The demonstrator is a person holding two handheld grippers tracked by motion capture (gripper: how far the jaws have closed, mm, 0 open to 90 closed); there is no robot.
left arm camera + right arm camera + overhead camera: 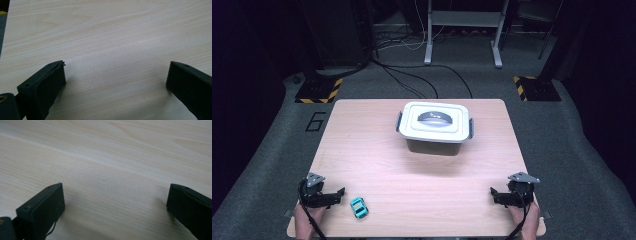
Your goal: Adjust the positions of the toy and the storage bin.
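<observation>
**Hand-held gripper pair parked, toy car waiting**

Left hand-held gripper [337, 194] resting wide open and empty just beside toy car [358, 207], likely poised to grab. Right hand-held gripper [496, 195] likewise spread, holding nothing. Lidded box [435, 128] mid-tabletop [377, 160], well apart.

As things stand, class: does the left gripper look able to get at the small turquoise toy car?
Probably yes: the left gripper is open, and bare table lies between it and the small turquoise toy car.
</observation>
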